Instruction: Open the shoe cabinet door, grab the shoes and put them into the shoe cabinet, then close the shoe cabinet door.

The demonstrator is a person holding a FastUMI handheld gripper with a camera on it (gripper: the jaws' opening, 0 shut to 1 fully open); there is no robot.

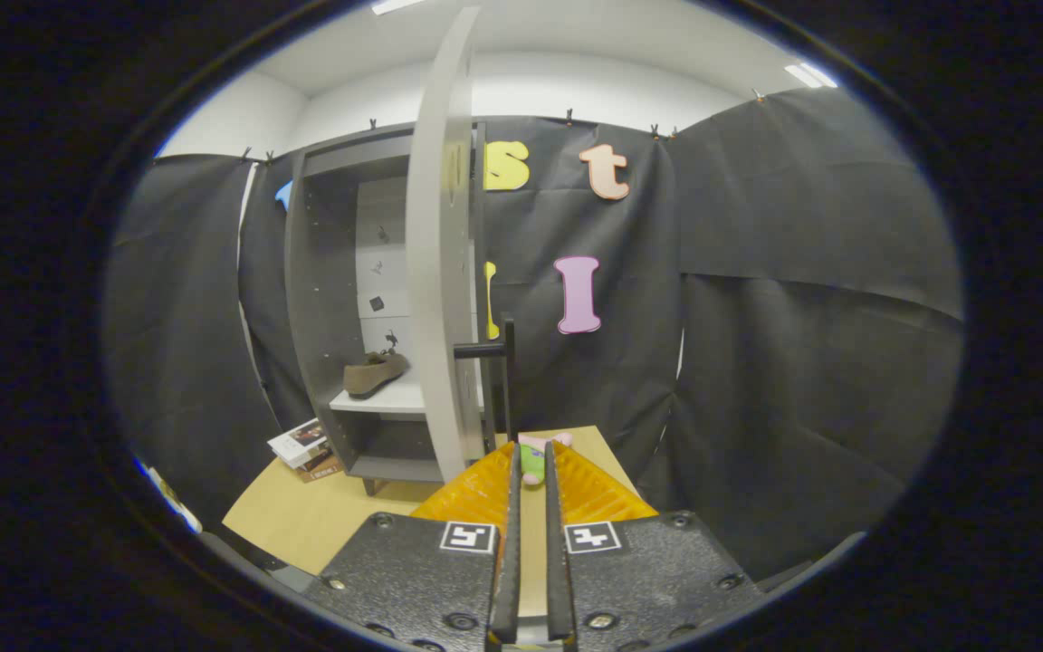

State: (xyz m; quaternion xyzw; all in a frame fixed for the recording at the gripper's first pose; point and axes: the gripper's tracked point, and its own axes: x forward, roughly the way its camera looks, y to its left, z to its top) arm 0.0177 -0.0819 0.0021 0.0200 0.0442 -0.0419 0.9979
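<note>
The grey shoe cabinet [322, 299] stands open on the wooden table [322, 516]. Its pale door [438, 272] is swung out towards me, edge-on, with a black bar handle [505, 362] on its right face. A brown shoe [375, 372] lies on the white shelf [390, 400] inside, toe pointing right. My gripper [531, 450] is low, right of the door, its tips just below the handle. The fingers [514, 507] stand almost together, with only a thin slit between them and nothing held. Whether the tips touch the handle is unclear.
A small green and pink object [535, 460] lies on the table just beyond the fingertips. A stack of books [307, 448] sits left of the cabinet's foot. Black cloth walls close in behind and to the right.
</note>
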